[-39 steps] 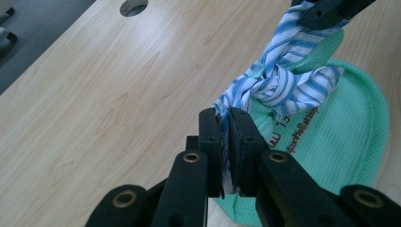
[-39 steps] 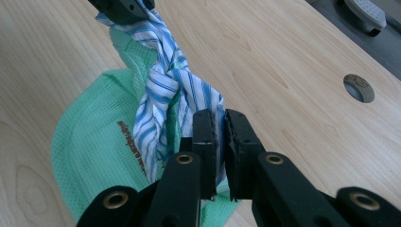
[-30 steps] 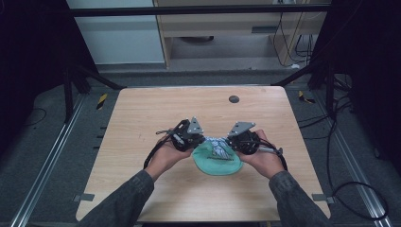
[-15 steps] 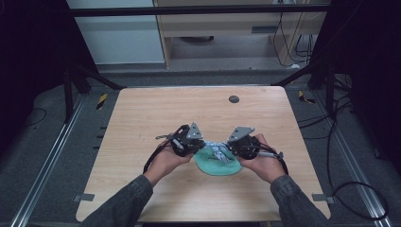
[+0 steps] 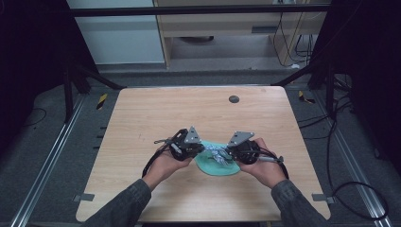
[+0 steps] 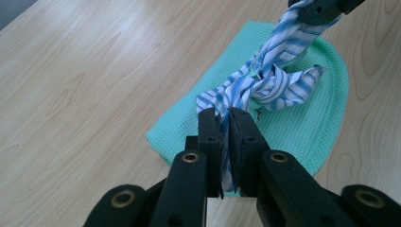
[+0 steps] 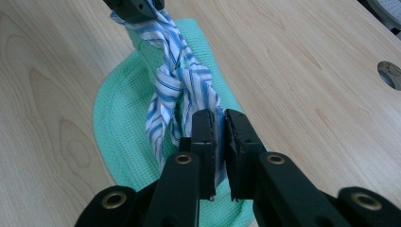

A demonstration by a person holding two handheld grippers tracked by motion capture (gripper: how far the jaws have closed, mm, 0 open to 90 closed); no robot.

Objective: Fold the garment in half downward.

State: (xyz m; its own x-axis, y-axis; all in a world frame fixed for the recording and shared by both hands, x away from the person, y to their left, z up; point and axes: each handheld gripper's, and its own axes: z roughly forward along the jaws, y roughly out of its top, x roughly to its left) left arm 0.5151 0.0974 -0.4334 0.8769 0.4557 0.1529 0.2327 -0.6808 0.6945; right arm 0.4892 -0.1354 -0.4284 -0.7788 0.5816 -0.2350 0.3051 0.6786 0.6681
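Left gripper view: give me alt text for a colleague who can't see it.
The left tool is shut on a blue-and-white striped cloth, knotted above a green cloth on the wooden table. The right tool pinches the far end.

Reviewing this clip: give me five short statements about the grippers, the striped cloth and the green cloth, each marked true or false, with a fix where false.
1. The left gripper is shut on the striped cloth. True.
2. The right gripper is open and clear of the striped cloth. False: its jaws are shut on it.
3. The striped cloth lies flat and spread out. False: it is twisted into a knot-like bundle between the two grippers.
4. The green cloth lies on the table under the striped cloth. True.
5. The dark round hole in the table is covered by the green cloth. False: it sits uncovered, farther from the person.
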